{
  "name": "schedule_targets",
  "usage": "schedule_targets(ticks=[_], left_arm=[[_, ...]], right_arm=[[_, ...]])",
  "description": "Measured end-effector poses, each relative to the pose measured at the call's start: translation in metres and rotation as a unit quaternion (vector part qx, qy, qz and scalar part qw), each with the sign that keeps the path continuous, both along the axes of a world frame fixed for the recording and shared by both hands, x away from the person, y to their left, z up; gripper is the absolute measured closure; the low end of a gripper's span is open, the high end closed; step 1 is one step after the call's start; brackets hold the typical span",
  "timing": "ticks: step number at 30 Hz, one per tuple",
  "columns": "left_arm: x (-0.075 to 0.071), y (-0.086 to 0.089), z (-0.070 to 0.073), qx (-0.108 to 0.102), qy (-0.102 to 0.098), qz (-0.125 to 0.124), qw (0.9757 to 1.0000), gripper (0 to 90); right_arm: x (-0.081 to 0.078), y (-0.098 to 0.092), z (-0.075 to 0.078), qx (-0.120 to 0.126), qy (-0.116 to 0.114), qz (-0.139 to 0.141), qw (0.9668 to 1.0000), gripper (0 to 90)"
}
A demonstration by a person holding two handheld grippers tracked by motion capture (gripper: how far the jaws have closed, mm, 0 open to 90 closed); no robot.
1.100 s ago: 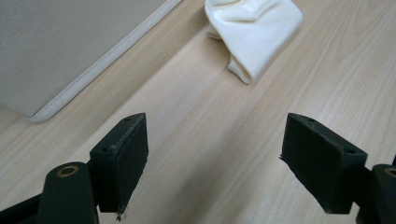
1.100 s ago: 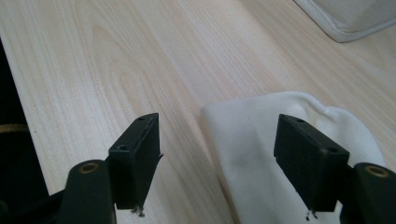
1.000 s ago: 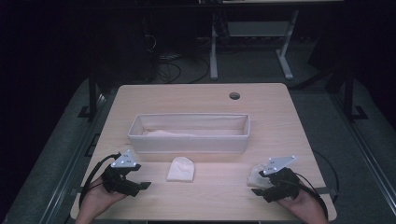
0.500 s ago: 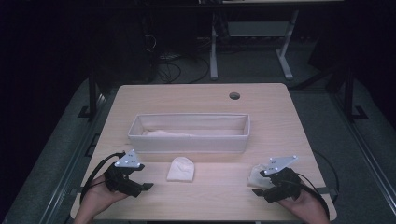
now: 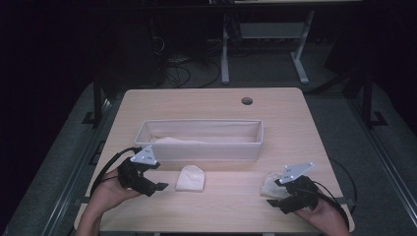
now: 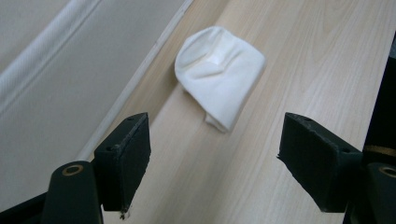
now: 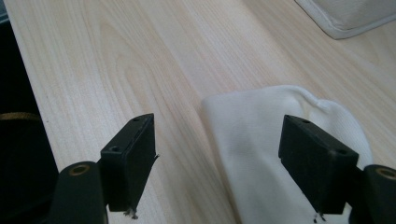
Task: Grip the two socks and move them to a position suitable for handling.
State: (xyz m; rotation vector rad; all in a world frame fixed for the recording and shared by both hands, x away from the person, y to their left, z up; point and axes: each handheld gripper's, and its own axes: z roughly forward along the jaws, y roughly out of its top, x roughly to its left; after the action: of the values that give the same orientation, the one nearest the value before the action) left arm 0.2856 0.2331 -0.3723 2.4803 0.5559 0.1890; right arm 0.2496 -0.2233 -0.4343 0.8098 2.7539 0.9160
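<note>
A folded white cloth (image 6: 219, 74) is seen on the tabletop (image 5: 216, 103) beside the fabric bin (image 5: 199, 140), just ahead of the left gripper (image 6: 212, 154), whose jaws are spread wide and empty.

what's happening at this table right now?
A person holds a two-jaw gripper in each hand at a wooden table. Both grippers are open and holding nothing. The left gripper points at a folded white cloth lying just in front of a long white fabric bin. The right gripper hovers over a second white cloth near the table's right front corner. The bin already has a pale cloth inside.
</note>
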Motion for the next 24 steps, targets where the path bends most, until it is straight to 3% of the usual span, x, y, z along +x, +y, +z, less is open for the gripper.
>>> schedule_targets(ticks=[9, 24], left_arm=[[0.009, -0.021, 0.003, 0.013, 0.013, -0.026, 0.9995, 27.3], [0.029, -0.06, -0.008, 0.041, 0.037, -0.065, 0.9963, 31.4]], right_arm=[[-0.003, 0.0, 0.001, 0.0, -0.001, 0.002, 1.0, 26.9], [-0.004, 0.004, 0.001, 0.004, 0.008, 0.012, 0.9999, 26.8]])
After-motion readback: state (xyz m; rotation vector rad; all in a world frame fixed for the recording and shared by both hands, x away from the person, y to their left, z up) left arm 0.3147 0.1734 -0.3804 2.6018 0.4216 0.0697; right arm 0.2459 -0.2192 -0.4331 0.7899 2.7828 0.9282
